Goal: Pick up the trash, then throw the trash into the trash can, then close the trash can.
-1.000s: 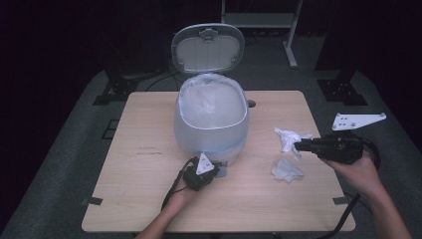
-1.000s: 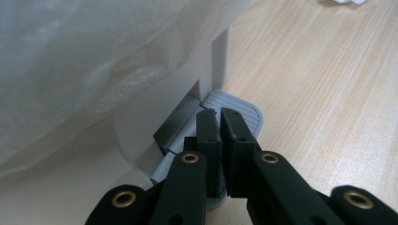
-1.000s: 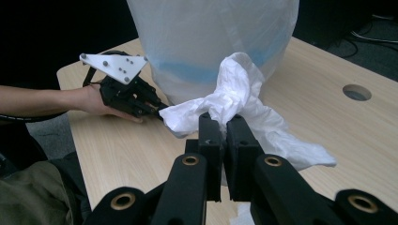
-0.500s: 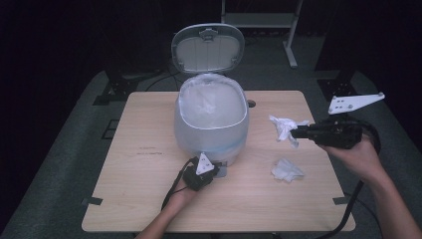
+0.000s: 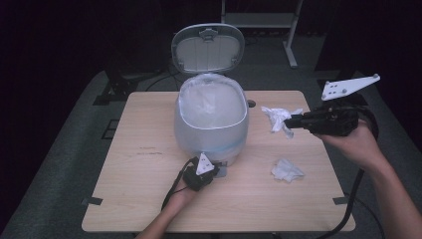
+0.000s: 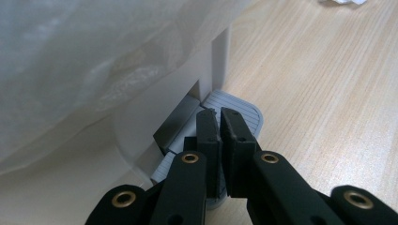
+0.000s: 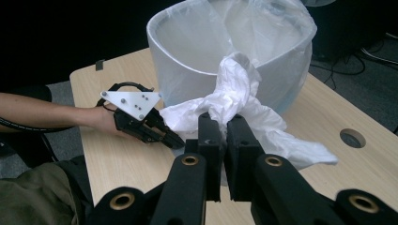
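Observation:
A pale pedal bin (image 5: 211, 124) lined with a clear bag stands mid-table, its lid (image 5: 207, 48) tipped up. My left gripper (image 5: 216, 169) is shut at the bin's base. In the left gripper view its tips (image 6: 219, 112) rest on the ribbed grey pedal (image 6: 251, 119) with nothing between them. To the right of the bin, my right gripper (image 5: 288, 122) hangs above the table, shut on a crumpled white tissue (image 5: 276, 117). The right gripper view shows that tissue (image 7: 234, 89) pinched in the jaws (image 7: 224, 119), just in front of the bin's rim (image 7: 187, 61).
A second crumpled tissue (image 5: 287, 170) lies on the wooden table (image 5: 129, 199) at the front right. A round cable hole (image 5: 250, 103) sits beside the bin. Dark floor and cables surround the table.
My right gripper has lifted the tissue higher and carried it slightly towards the bin. The left gripper has stayed on the pedal, and the lid has stayed up.

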A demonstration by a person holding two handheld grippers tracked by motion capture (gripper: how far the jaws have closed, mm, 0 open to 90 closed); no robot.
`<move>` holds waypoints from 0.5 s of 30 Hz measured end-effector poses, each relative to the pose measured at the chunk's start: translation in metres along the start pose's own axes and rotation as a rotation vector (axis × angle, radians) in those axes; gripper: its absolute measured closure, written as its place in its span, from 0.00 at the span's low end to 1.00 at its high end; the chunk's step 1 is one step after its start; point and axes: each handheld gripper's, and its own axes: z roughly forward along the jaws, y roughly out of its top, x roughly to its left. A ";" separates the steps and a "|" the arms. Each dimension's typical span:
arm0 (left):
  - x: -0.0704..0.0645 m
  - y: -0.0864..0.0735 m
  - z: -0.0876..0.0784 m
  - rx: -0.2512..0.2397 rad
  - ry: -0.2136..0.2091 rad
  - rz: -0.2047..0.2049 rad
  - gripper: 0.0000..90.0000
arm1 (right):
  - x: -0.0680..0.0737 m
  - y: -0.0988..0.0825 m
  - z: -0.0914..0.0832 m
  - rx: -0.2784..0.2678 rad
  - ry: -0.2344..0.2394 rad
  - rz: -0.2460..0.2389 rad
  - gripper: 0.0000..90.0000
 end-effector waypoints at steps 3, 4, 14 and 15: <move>0.000 0.000 0.000 0.000 0.001 -0.003 0.97 | 0.000 0.000 0.001 0.002 0.002 0.001 0.95; 0.000 0.000 0.000 0.000 0.001 -0.003 0.97 | -0.001 0.000 0.001 0.003 0.003 0.002 0.95; 0.000 0.000 0.000 0.000 -0.001 0.001 0.97 | -0.004 0.002 0.006 -0.003 0.026 0.010 0.95; 0.000 0.000 0.000 0.000 -0.004 -0.002 0.97 | -0.004 0.002 0.006 -0.003 0.026 0.010 0.95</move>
